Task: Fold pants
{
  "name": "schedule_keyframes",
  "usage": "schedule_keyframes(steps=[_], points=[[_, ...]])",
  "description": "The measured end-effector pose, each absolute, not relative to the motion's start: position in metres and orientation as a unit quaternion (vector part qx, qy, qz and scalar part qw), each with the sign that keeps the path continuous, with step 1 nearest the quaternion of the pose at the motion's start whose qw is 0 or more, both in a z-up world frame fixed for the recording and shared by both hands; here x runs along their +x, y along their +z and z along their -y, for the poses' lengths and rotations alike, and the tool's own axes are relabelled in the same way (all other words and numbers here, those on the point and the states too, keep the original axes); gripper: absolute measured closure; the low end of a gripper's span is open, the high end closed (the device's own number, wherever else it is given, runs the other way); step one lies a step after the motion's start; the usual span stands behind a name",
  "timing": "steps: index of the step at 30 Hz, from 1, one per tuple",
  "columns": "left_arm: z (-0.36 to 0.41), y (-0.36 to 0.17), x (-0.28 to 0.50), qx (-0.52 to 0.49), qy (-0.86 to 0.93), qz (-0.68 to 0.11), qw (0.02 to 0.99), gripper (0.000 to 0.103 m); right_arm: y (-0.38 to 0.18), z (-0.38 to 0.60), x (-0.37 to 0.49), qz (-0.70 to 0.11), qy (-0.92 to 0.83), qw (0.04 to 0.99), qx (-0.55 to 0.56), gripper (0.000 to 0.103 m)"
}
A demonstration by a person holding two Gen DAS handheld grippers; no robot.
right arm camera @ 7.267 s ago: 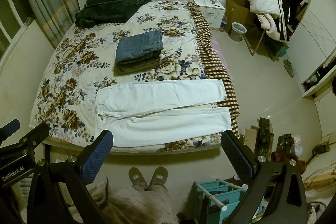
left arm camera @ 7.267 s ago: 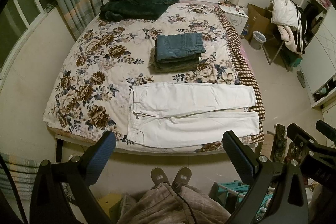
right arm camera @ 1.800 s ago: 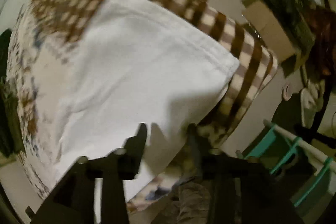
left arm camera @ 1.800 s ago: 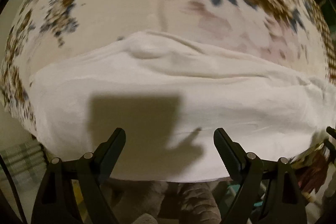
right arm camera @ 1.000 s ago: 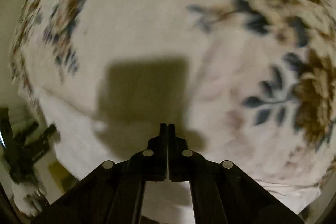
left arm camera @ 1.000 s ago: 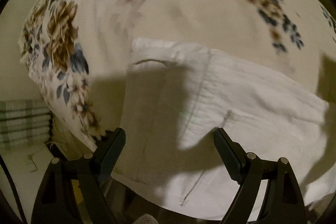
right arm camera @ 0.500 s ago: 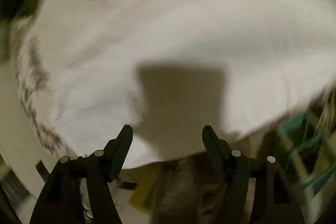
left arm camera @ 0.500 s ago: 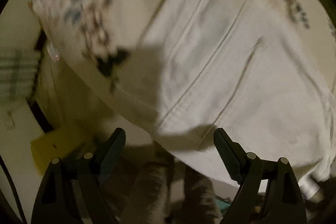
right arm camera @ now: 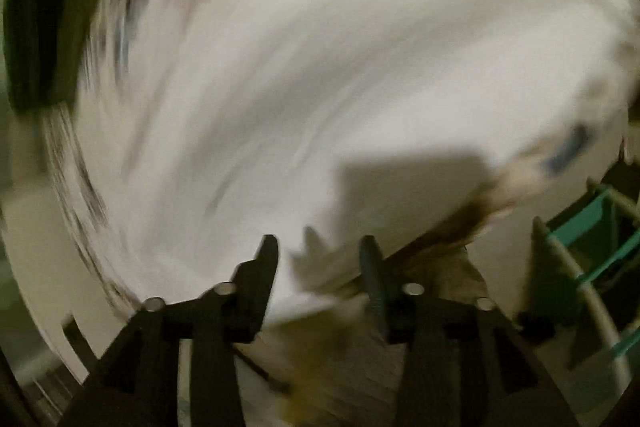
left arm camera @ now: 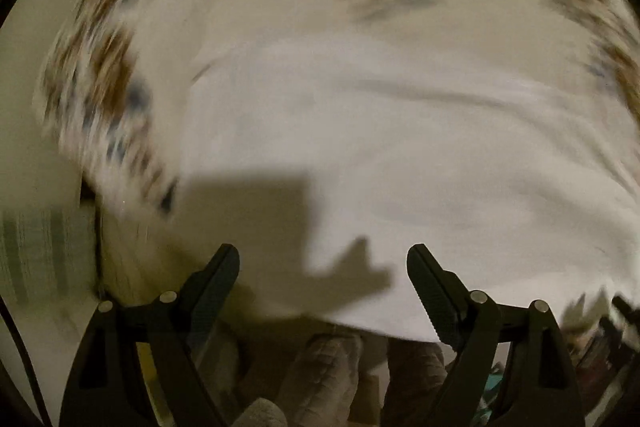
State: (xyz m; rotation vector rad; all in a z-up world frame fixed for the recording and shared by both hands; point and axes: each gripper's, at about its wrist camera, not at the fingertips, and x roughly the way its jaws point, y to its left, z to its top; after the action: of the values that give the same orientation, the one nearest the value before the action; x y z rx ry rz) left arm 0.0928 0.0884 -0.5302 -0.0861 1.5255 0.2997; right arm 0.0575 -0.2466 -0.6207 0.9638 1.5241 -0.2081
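One white pants point(left arm camera: 400, 155), two grippers, left point(left arm camera: 323, 263), right point(right arm camera: 318, 247), both parted

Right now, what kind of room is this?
Probably a bedroom: the white pants lie spread on a blurry brown-and-blue flowered bedspread, and a teal rack stands on the floor beside the bed.

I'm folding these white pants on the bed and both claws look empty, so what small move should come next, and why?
Probably ease the right claw forward and shut it on the near edge of the white pants. Its jaws stand open, with that edge and its shadow in the gap. The left claw is also open over the cloth, holding nothing. Both views are blurred, so slow down first.
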Motion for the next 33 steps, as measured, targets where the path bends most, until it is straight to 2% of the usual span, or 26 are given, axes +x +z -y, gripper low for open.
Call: schedule_keyframes(steps=[2,5,9,12,18,21,25,28,33], points=[[-0.033,-0.518,0.11,-0.012,0.075,-0.681,0.729,0.007,-0.606,0.306,0.038,-0.61,-0.138,0.633,0.455,0.056],[0.064,-0.515,0.137,0.024,0.001,-0.675,0.737,0.005,-0.599,0.398,0.007,-0.546,-0.204,0.647,0.491,0.053],[0.174,-0.529,0.158,0.061,-0.071,-0.682,0.725,0.005,-0.63,0.492,-0.022,-0.477,-0.234,0.65,0.543,0.052],[0.22,-0.549,0.158,0.077,-0.095,-0.696,0.708,0.005,-0.668,0.528,-0.029,-0.431,-0.215,0.636,0.603,0.052],[0.234,-0.604,0.159,0.083,-0.076,-0.746,0.657,0.005,-0.687,0.547,-0.024,-0.35,-0.152,0.669,0.638,0.051],[0.221,-0.627,0.169,0.07,-0.068,-0.763,0.639,0.0,-0.693,0.54,-0.02,-0.326,-0.133,0.678,0.645,0.061],[0.209,-0.631,0.179,0.042,-0.057,-0.763,0.642,0.0,-0.705,0.54,-0.008,-0.314,-0.119,0.685,0.647,0.062],[0.213,-0.628,0.184,0.046,-0.051,-0.765,0.641,0.0,-0.69,0.54,0.001,-0.331,-0.13,0.7,0.619,0.095],[0.204,-0.607,0.183,0.063,-0.039,-0.753,0.654,0.0,-0.632,0.523,0.017,-0.352,-0.146,0.746,0.547,0.095]])
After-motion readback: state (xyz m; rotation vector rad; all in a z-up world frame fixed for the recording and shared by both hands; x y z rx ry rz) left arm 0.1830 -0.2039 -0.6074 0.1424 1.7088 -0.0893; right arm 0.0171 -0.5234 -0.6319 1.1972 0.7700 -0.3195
